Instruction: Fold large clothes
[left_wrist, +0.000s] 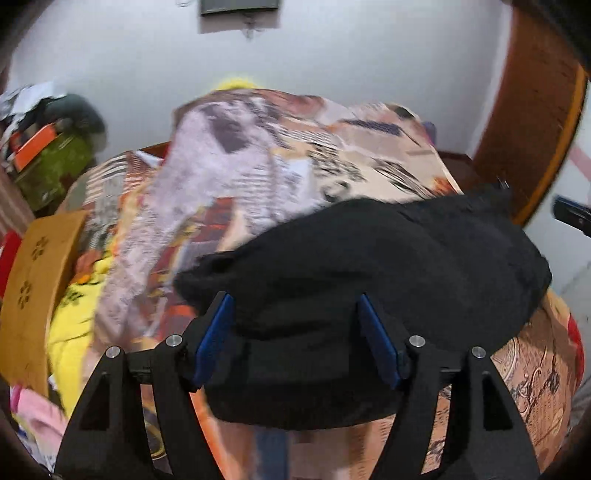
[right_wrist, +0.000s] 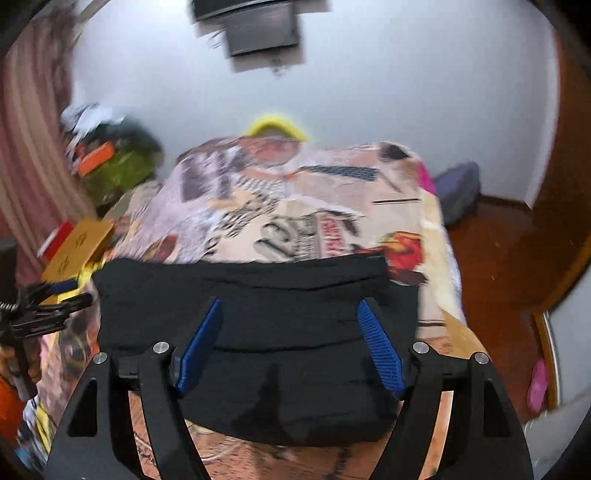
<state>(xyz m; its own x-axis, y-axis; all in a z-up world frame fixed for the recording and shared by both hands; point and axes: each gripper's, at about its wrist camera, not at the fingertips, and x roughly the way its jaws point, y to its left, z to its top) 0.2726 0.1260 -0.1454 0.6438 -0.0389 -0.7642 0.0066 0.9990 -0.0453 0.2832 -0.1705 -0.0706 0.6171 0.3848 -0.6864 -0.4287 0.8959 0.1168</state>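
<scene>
black garment (left_wrist: 388, 266) blurred; wall screen (right_wrist: 258, 29) smeared, top cropped

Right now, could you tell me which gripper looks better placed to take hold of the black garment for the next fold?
Probably the right gripper: its open jaws face the black garment squarely, while the left gripper sits beside it.

Matt black cloth, fuzzy-napped, on the garment (right_wrist: 255, 325). Soft printed fabric, dull, on the bedspread (right_wrist: 295, 206). Matt black plastic on the left gripper (left_wrist: 297, 306) and right gripper (right_wrist: 290, 308), ribbed blue pads (right_wrist: 380, 350), shiny metal pins. Glossy reddish wood floor (right_wrist: 491, 258). Smooth tan wooden board (left_wrist: 33, 295).
</scene>
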